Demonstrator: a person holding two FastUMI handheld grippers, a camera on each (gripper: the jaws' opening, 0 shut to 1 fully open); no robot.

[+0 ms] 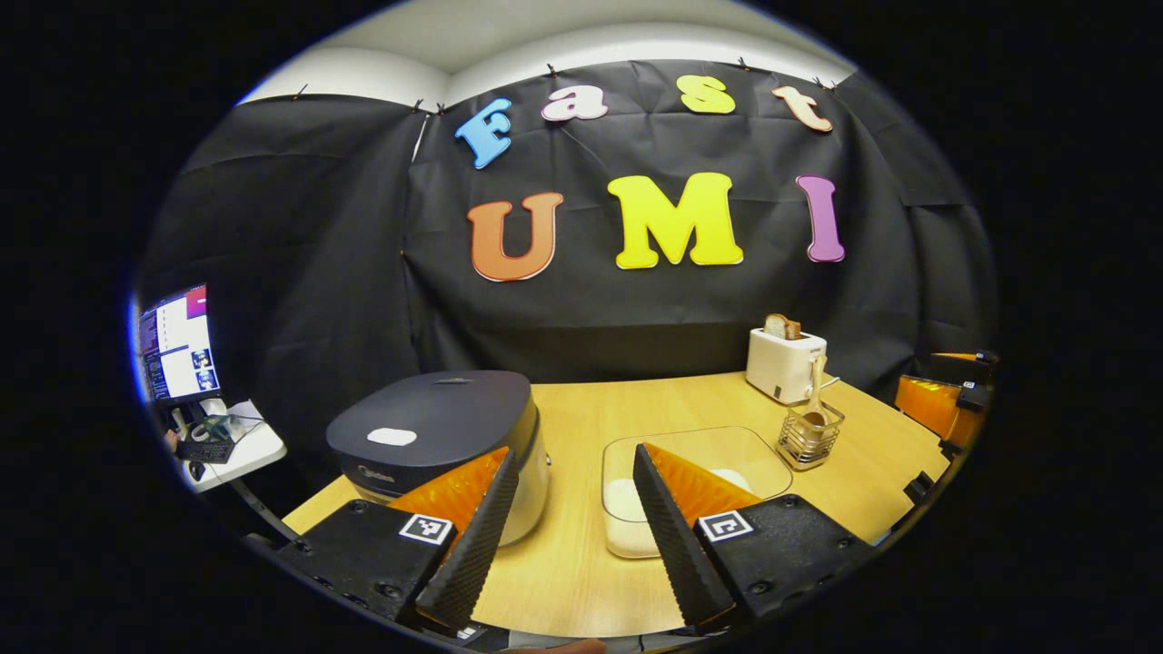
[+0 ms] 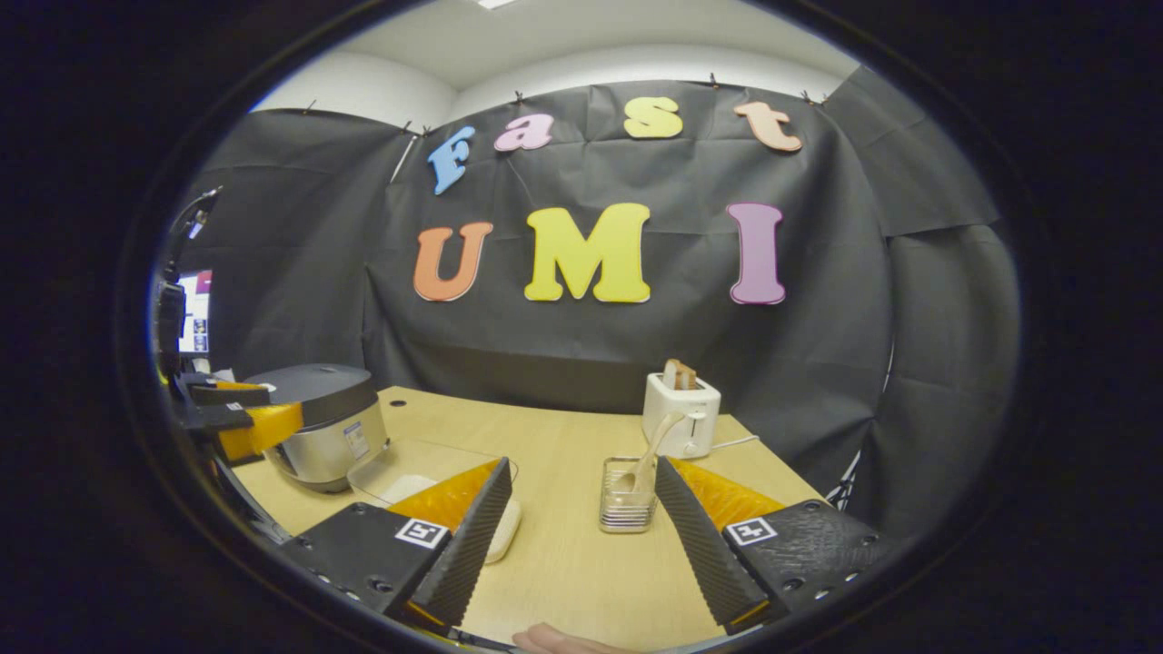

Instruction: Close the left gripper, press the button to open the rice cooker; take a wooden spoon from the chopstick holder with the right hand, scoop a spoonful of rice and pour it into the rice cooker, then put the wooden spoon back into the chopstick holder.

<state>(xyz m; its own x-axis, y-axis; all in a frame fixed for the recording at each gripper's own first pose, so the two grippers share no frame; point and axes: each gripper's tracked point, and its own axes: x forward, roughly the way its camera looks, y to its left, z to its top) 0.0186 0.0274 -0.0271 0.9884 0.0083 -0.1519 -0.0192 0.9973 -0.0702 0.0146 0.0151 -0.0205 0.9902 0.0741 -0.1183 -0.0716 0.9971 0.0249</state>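
Note:
The rice cooker (image 1: 436,436) stands at the table's left with its dark lid down and a pale button (image 1: 392,437) on top. My left gripper (image 1: 568,531) is open just in front of it, nothing between the fingers. A clear container of rice (image 1: 700,472) lies in the middle. The wire chopstick holder (image 1: 809,438) holds the wooden spoon (image 1: 816,400) upright. In the right gripper view my right gripper (image 2: 581,536) is open, short of the chopstick holder (image 2: 627,498) and spoon (image 2: 650,454). The rice cooker (image 2: 318,427) and the left gripper (image 2: 232,413) appear at the left.
A white toaster (image 1: 783,363) with bread in it stands at the back right of the wooden table (image 1: 572,581), behind the holder. A side desk with a monitor (image 1: 177,345) sits off the table's left edge. Black cloth walls close the back.

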